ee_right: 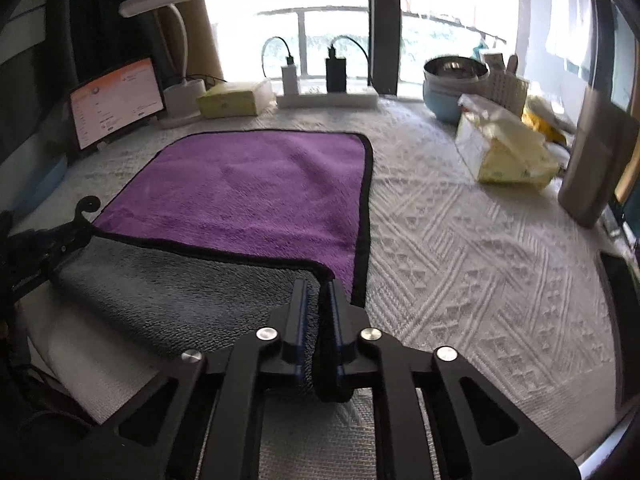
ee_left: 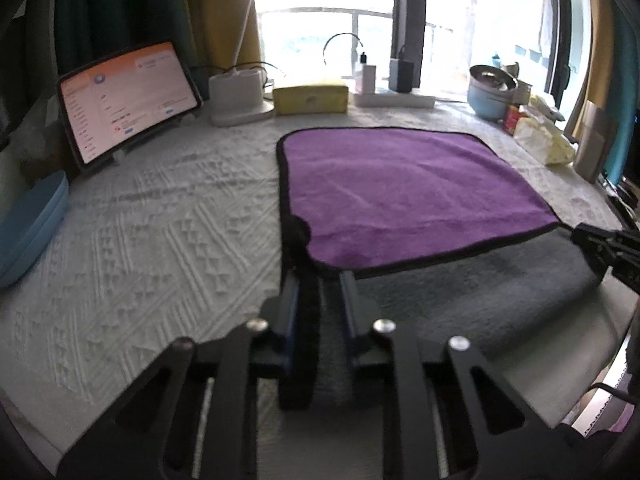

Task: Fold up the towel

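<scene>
Left tool [ee_left: 318, 284] and right tool [ee_right: 320, 292] are each clenching a near corner of the purple towel [ee_right: 248, 192], gray underside lifting. Risk: uneven travel is skewing the fold.

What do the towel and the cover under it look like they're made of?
Towel: likely plush microfibre, fuzzy matte nap, purple on one face and grey on the other, with a stitched black border. Table cover: seemingly white woven cotton, matte, with raised geometric patterns. Both the left claw and right claw pinch its near corners.
</scene>
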`<move>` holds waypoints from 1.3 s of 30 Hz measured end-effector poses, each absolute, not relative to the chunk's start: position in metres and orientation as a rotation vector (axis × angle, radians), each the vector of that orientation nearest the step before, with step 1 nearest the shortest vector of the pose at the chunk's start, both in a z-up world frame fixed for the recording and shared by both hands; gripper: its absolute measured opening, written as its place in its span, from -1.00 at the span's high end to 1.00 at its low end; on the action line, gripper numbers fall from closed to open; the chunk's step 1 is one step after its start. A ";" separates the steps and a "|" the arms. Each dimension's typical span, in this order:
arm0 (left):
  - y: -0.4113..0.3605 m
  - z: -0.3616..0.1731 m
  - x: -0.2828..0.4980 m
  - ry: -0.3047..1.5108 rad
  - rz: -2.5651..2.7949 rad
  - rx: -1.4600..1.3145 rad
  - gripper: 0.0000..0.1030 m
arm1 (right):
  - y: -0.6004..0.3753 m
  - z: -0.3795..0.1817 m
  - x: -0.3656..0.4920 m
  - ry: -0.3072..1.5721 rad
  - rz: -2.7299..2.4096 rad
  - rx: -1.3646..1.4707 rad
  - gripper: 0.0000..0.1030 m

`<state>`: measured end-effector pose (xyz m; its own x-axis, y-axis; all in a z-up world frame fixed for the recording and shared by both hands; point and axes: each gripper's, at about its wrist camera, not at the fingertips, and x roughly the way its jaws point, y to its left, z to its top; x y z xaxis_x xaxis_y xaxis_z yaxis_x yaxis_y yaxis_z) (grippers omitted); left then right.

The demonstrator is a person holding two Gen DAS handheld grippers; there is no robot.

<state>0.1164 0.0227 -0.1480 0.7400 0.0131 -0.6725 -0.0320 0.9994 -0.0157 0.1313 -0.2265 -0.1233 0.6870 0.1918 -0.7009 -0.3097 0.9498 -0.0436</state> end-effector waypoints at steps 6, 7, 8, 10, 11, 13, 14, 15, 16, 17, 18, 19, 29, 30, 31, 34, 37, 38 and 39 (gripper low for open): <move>0.026 -0.151 0.117 0.747 0.012 -0.041 0.84 | -0.224 -0.113 0.125 0.709 0.295 -0.178 0.85; 0.027 -0.151 0.118 0.751 0.007 -0.053 0.85 | -0.224 -0.111 0.124 0.701 0.299 -0.177 0.85; 0.029 -0.150 0.118 0.751 0.000 -0.064 0.86 | -0.223 -0.110 0.124 0.694 0.302 -0.177 0.86; 0.029 -0.148 0.118 0.746 -0.007 -0.074 0.87 | -0.223 -0.106 0.122 0.677 0.307 -0.177 0.86; 0.031 -0.145 0.116 0.738 -0.009 -0.079 0.87 | -0.223 -0.103 0.121 0.668 0.308 -0.176 0.86; 0.031 -0.140 0.115 0.726 -0.016 -0.085 0.87 | -0.222 -0.100 0.120 0.656 0.310 -0.172 0.86; 0.031 -0.135 0.113 0.711 -0.020 -0.089 0.87 | -0.222 -0.098 0.120 0.649 0.312 -0.171 0.86; 0.031 -0.131 0.111 0.701 -0.024 -0.089 0.88 | -0.221 -0.097 0.119 0.644 0.313 -0.170 0.86; 0.031 -0.127 0.111 0.691 -0.026 -0.089 0.88 | -0.221 -0.095 0.119 0.639 0.314 -0.169 0.86; 0.031 -0.123 0.109 0.677 -0.028 -0.090 0.87 | -0.221 -0.092 0.119 0.632 0.315 -0.166 0.86; 0.031 -0.118 0.109 0.666 -0.030 -0.093 0.87 | -0.221 -0.091 0.119 0.628 0.316 -0.165 0.86; 0.031 -0.115 0.108 0.658 -0.031 -0.095 0.87 | -0.221 -0.088 0.119 0.621 0.317 -0.163 0.86; 0.035 -0.096 0.116 0.580 -0.037 -0.081 0.87 | -0.217 -0.072 0.133 0.553 0.319 -0.175 0.86; 0.035 -0.094 0.119 0.573 -0.038 -0.072 0.87 | -0.217 -0.070 0.135 0.545 0.319 -0.177 0.86; 0.034 -0.093 0.121 0.565 -0.040 -0.064 0.87 | -0.217 -0.069 0.137 0.539 0.319 -0.178 0.86; 0.032 -0.086 0.130 0.538 -0.045 -0.037 0.87 | -0.215 -0.064 0.145 0.518 0.316 -0.182 0.86; 0.032 -0.080 0.139 0.510 -0.053 -0.024 0.87 | -0.215 -0.058 0.153 0.500 0.317 -0.187 0.86; 0.032 -0.079 0.141 0.503 -0.053 -0.022 0.87 | -0.214 -0.056 0.155 0.496 0.318 -0.191 0.86; 0.032 -0.077 0.144 0.496 -0.052 -0.017 0.87 | -0.213 -0.055 0.158 0.493 0.319 -0.194 0.86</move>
